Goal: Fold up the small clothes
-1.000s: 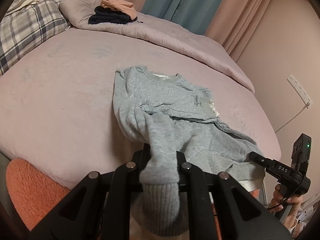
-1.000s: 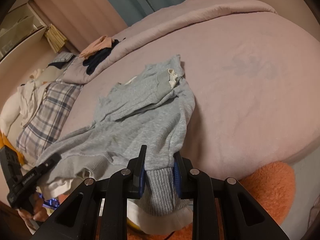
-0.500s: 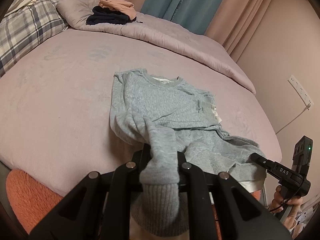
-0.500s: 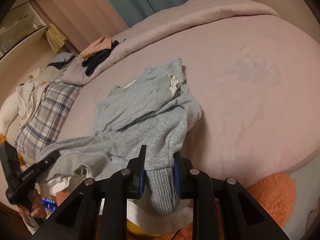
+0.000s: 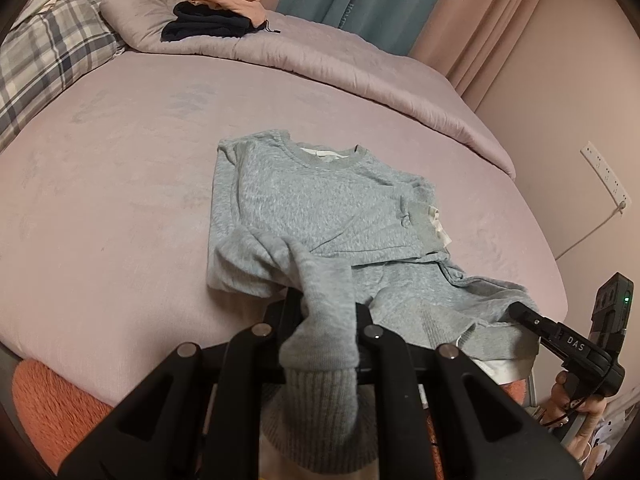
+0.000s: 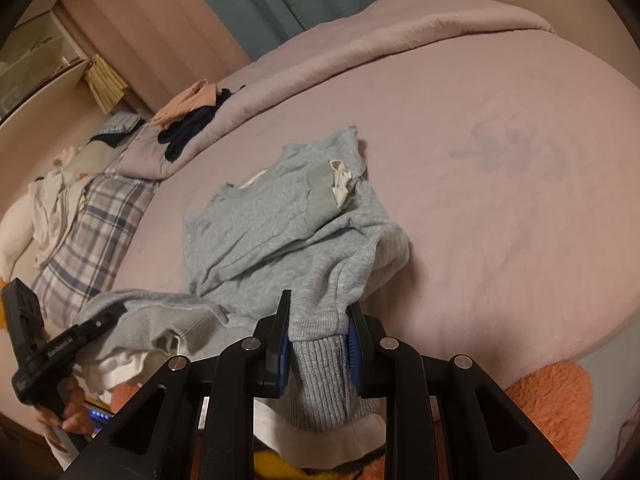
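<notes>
Dim warm light, sharp focus, fisheye-bent edges.

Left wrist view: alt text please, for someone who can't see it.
The left gripper is shut on a ribbed hem corner of a grey sweatshirt lying on a pink bed. At right, the right gripper holds the hem's other corner. Folded dark and peach clothes sit on the rolled quilt behind.

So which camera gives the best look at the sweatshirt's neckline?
The left wrist view: the grey sweatshirt lies square to it, with its collar a full curve. The right wrist view shows that collar only partly, from the side.
</notes>
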Action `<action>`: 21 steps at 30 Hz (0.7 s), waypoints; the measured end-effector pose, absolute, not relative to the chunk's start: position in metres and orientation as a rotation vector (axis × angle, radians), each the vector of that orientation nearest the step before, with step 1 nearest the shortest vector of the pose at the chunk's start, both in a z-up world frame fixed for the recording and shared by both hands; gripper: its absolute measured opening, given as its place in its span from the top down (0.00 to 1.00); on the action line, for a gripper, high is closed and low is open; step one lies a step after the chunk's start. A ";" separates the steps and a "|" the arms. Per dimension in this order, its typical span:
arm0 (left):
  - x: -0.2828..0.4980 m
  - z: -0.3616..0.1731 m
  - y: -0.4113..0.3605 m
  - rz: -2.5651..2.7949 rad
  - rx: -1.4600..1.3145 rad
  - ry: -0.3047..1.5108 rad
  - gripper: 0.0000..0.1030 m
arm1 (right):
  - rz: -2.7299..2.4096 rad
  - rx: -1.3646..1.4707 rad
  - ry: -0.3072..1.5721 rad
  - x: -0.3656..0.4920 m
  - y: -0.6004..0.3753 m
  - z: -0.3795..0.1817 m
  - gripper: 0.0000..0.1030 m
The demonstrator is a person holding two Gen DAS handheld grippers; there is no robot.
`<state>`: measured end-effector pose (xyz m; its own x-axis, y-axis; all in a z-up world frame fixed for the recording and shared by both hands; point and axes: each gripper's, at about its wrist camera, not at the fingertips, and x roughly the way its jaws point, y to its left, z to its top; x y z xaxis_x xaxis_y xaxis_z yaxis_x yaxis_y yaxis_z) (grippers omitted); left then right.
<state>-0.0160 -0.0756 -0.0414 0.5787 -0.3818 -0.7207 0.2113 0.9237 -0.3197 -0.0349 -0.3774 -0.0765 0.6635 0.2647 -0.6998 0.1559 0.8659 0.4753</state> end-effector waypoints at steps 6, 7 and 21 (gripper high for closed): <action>-0.003 -0.040 -0.077 -0.363 -0.206 0.897 0.88 | 0.051 0.557 0.847 -0.031 -0.382 -0.075 0.76; -0.001 -0.040 -0.077 -0.365 -0.205 0.898 0.88 | 0.049 0.560 0.846 -0.030 -0.383 -0.075 0.76; 0.022 -0.042 -0.068 -0.378 -0.232 0.911 0.88 | 0.032 0.563 0.829 -0.008 -0.380 -0.070 0.76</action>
<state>0.0225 -0.0680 -0.0418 0.5538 -0.4133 -0.7228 0.2198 0.9099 -0.3518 -0.0083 -0.3801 -0.0696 0.6840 0.2415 -0.6884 0.1870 0.8541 0.4854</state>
